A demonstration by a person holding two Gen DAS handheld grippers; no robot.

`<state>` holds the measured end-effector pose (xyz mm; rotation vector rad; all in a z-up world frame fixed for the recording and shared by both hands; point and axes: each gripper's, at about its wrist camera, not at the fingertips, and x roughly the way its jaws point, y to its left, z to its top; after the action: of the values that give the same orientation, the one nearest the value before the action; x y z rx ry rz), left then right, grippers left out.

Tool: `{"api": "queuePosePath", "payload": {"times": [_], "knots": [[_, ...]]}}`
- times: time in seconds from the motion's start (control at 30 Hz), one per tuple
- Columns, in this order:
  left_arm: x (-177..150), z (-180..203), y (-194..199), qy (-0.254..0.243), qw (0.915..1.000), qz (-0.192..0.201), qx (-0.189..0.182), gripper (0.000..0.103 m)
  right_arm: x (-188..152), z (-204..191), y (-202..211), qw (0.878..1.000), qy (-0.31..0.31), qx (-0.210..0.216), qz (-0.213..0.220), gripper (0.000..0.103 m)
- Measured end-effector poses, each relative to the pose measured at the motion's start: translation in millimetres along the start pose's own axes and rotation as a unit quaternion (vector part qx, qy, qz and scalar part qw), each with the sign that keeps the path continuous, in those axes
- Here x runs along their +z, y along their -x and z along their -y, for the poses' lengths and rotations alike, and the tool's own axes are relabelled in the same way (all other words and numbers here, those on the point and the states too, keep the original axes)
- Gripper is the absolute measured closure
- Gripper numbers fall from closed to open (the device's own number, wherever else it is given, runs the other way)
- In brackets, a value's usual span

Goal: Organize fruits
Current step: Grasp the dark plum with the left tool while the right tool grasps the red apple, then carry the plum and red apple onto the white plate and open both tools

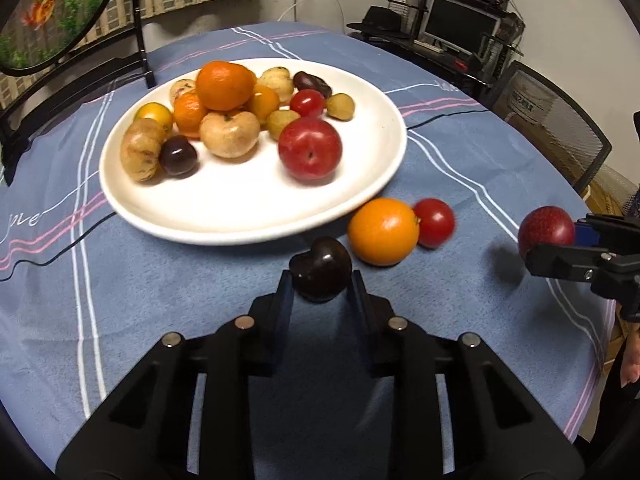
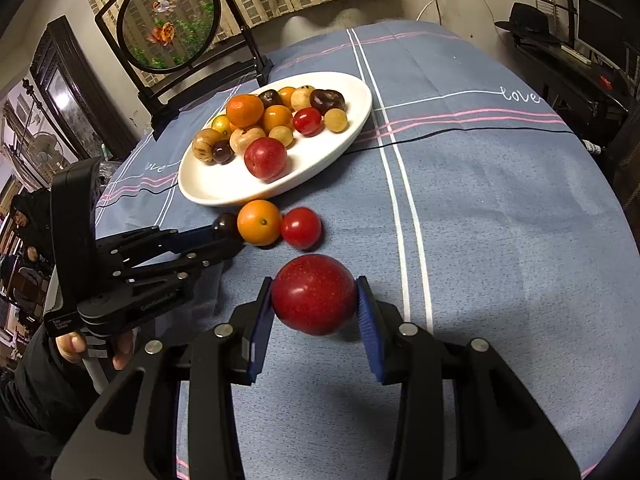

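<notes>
A white plate (image 1: pixel 240 216) holds several fruits: oranges, brown fruits, dark plums, a red tomato and a red plum (image 1: pixel 310 154). My left gripper (image 1: pixel 320 280) is shut on a dark plum (image 1: pixel 320 274) just in front of the plate; it also shows in the right wrist view (image 2: pixel 225 225). An orange (image 1: pixel 382 230) and a red tomato (image 1: pixel 434 222) lie on the cloth beside it. My right gripper (image 2: pixel 314 300) is shut on a red plum (image 2: pixel 314 294), held above the cloth; that plum also shows in the left wrist view (image 1: pixel 546 230).
The round table has a blue cloth (image 2: pixel 480 220) with white and pink stripes. A round goldfish screen on a black stand (image 2: pixel 170 20) stands behind the plate. A black cable (image 2: pixel 460 136) runs across the cloth. A chair (image 1: pixel 556 120) and a desk with a monitor (image 1: pixel 460 20) stand at the right.
</notes>
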<state>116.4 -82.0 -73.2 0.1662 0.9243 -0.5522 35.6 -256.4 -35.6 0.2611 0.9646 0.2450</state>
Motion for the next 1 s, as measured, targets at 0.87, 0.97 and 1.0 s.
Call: {"api": "queuePosePath", "payload": {"times": [0.87,0.97,1.0], "knots": [[-20,-11,90,0.080,0.9942,0.069,-0.024,0.074,28,-61,7,0.997,0.077,0.013,0.020,0.062],[-4,-23,88,0.078,0.9946,0.068,-0.009,0.074,44,-60,3,0.996,0.084,0.006,0.021,0.062],[2,-26,87,0.073,0.9950,0.068,-0.005,0.074,50,-60,1,0.996,0.086,0.003,0.022,0.062]]}}
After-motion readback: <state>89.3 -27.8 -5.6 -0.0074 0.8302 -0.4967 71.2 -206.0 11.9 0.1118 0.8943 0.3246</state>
